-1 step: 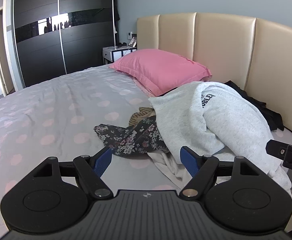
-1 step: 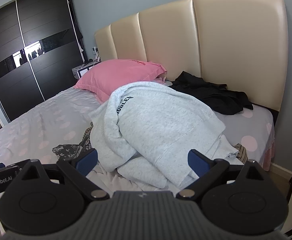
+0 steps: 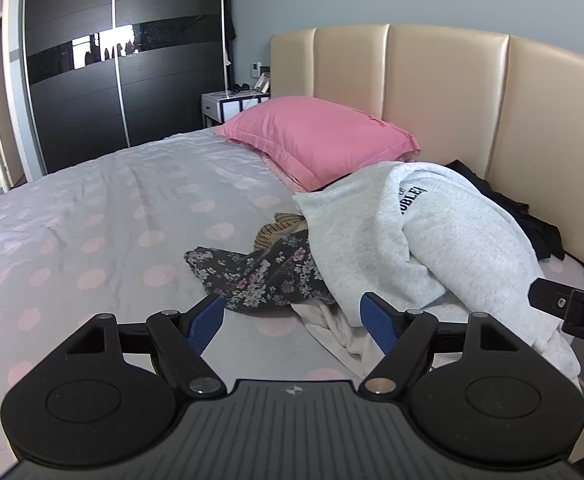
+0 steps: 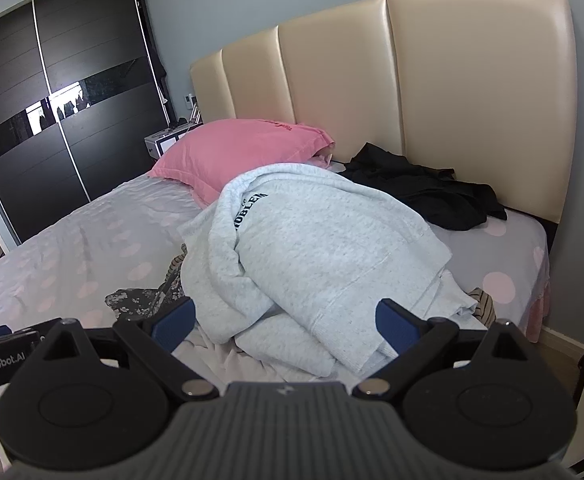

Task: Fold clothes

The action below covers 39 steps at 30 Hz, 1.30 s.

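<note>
Both the left hand-held gripper (image 3: pixel 292 316) and the right hand-held gripper (image 4: pixel 285 326) hang released over the bed (image 3: pixel 103 216), where the crumpled light-grey fleece sweatshirt (image 4: pixel 316 256) buries a dark floral garment (image 3: pixel 259 276) and apparently others, so a pinch may snag several layers together.

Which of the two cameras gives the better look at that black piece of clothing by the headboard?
The right wrist view: the black garment lies spread out in full beside the headboard. In the left wrist view the grey sweatshirt hides most of it.
</note>
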{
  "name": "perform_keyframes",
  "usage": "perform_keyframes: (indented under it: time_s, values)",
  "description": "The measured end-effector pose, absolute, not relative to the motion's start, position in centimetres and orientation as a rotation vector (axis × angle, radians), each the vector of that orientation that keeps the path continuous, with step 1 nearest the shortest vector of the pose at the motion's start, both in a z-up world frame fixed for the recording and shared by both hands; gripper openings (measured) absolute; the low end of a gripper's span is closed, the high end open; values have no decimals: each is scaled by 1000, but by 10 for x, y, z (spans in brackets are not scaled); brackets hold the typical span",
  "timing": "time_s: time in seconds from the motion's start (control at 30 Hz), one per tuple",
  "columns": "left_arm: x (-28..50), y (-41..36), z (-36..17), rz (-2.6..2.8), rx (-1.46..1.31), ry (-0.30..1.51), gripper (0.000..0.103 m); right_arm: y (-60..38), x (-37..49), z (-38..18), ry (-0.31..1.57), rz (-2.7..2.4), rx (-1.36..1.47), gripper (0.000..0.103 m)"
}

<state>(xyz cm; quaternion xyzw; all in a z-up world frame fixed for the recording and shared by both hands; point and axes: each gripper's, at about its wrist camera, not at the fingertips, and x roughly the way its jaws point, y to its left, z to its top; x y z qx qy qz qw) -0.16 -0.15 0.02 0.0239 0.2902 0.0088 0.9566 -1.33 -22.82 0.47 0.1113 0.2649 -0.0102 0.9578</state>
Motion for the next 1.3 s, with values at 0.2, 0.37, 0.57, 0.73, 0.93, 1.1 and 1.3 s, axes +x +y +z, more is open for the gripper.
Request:
perform_keyframes:
  time_s: [0.2,0.37,0.57,0.73,0.93,1.1,1.3]
  values:
    - [-2,-2,0,4,43,615,75,-226,-14,4,537,-25,219,98]
    - [-7,-7,5,5,54,599,75,-224,-14,6,540,-25,225,98]
    - [-8,-10,7,-2,58,611,75,-228,-13,6,543,-16,235,98]
    - [-7,-13,6,-5,62,619,75,-230,-13,6,545,-14,239,98]
    - [-7,-14,5,-7,62,627,75,-231,-11,5,548,-9,237,98]
    - [-6,-15,4,-6,64,633,75,-230,-12,5,548,-7,237,98]
    - [-6,-16,4,-6,66,637,75,-230,-11,4,555,1,244,98]
